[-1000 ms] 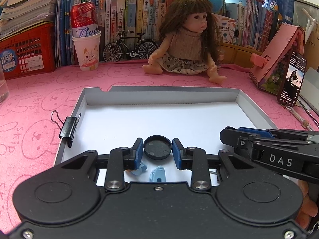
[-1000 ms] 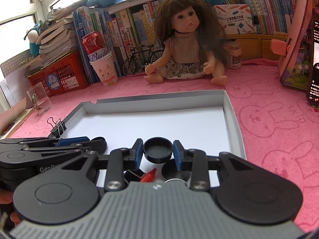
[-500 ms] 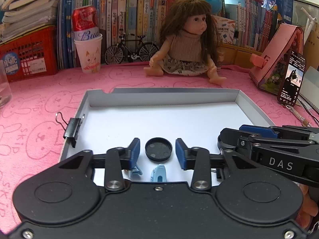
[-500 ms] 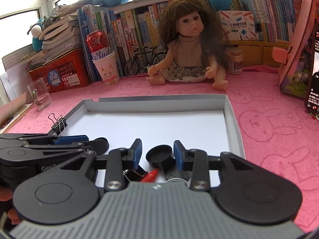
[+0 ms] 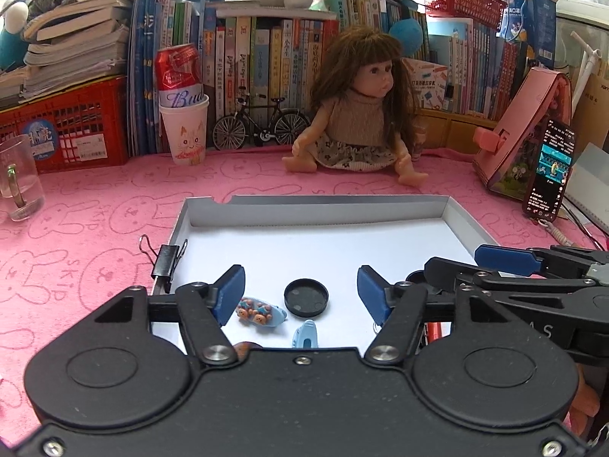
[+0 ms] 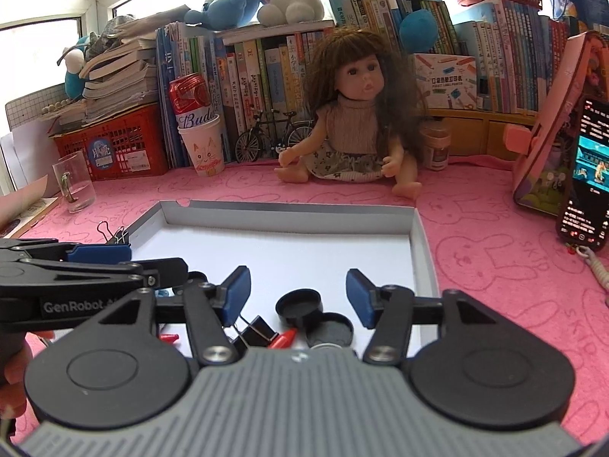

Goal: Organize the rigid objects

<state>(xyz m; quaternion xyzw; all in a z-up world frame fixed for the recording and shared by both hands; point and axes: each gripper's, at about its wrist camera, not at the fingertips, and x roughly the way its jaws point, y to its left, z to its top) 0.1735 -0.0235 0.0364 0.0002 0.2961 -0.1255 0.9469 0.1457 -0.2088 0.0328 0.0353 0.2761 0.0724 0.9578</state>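
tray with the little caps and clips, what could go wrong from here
1. The two tools sit close over the tray: the right tool sits just beside the left tool, so they might collide.
2. In the right view one black cap leans on another cap and may slide off it.
3. The binder clip on the tray's left wall could snag the left tool's fingers, whose jaws are opening.

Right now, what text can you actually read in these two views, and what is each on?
"Bud": red can in the paper cup.
"GenRobot": left gripper's body.
"SKIP": pink mat.
"AS": right gripper's body, partly hidden.
Book spines, phone screen, crate label: too small to read.
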